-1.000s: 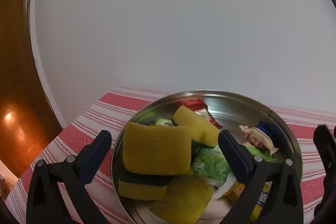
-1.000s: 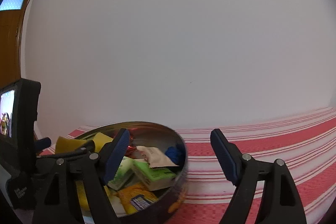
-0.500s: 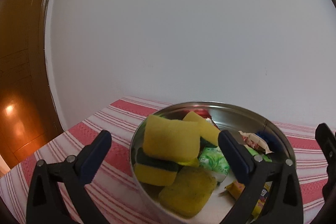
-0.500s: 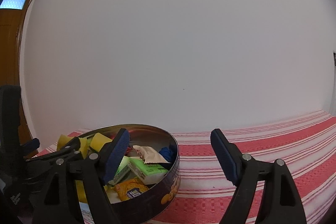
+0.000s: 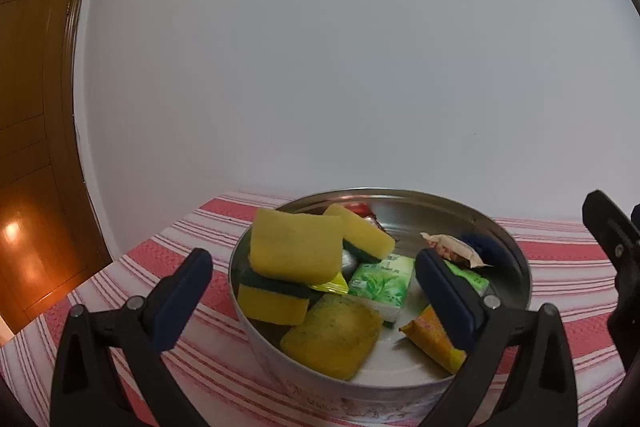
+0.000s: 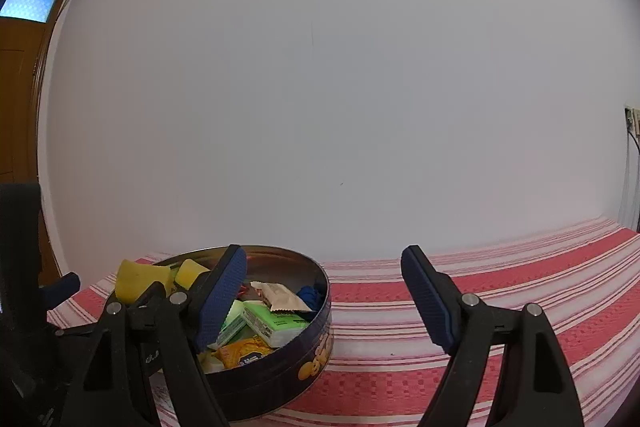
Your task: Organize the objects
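A round metal tin stands on the red-and-white striped cloth; its dark blue outside shows in the right wrist view. It holds yellow sponges, a green tissue pack, an orange packet, a beige wrapper and something blue. My left gripper is open and empty just in front of the tin. My right gripper is open and empty beside the tin's right rim.
The striped tablecloth runs to the right. A white wall stands close behind the table. A wooden door is at the left. A wall socket with a cable is at the far right.
Both grippers have drawn back and up from the tin, so it looks smaller and lower. Both stay open and nothing was picked up.
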Tool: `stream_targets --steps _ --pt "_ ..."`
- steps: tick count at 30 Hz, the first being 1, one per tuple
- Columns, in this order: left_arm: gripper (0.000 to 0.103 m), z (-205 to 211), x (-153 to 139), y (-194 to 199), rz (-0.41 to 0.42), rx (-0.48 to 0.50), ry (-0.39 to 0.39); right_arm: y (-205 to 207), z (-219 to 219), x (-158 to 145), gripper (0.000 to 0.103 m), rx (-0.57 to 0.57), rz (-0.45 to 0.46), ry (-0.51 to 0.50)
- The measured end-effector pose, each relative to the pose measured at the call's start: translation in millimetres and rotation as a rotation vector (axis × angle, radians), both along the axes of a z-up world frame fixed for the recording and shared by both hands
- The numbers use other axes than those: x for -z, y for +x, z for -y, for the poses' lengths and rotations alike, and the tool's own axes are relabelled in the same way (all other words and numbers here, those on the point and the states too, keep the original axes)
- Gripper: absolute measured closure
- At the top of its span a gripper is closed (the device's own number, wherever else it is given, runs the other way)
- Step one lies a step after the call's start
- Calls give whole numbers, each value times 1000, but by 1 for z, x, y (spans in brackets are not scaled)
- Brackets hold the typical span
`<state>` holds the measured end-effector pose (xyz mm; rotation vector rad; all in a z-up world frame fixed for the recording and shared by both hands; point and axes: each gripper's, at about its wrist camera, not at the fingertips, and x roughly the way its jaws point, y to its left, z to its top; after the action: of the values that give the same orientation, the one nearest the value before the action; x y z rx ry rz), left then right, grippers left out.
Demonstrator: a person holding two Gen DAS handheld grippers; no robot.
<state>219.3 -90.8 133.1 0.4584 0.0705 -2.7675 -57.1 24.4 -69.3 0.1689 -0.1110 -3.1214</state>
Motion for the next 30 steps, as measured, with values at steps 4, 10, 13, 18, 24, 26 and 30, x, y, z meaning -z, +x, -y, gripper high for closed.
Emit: stream_targets --steps 4,10,13,18,24,26,30 --pt "0 -5 -2 8 -25 4 -14 0 -1 0 21 2 -5 -1" --pt "0 -6 -2 9 -25 21 -8 1 -2 0 21 22 -22 -3" --pt "0 -6 -3 9 -31 26 -9 1 -3 0 20 27 -24 -7" --pt "0 -5 0 3 -33 32 -16 -1 -1 1 14 28 -27 1" --pt "0 -4 -1 3 -34 37 -15 -5 1 1 14 27 -30 9" --pt "0 -3 0 3 -33 39 -14 -6 1 1 14 28 -30 7" --pt "0 -6 -1 6 -31 32 -13 -9 -1 2 14 28 -31 6"
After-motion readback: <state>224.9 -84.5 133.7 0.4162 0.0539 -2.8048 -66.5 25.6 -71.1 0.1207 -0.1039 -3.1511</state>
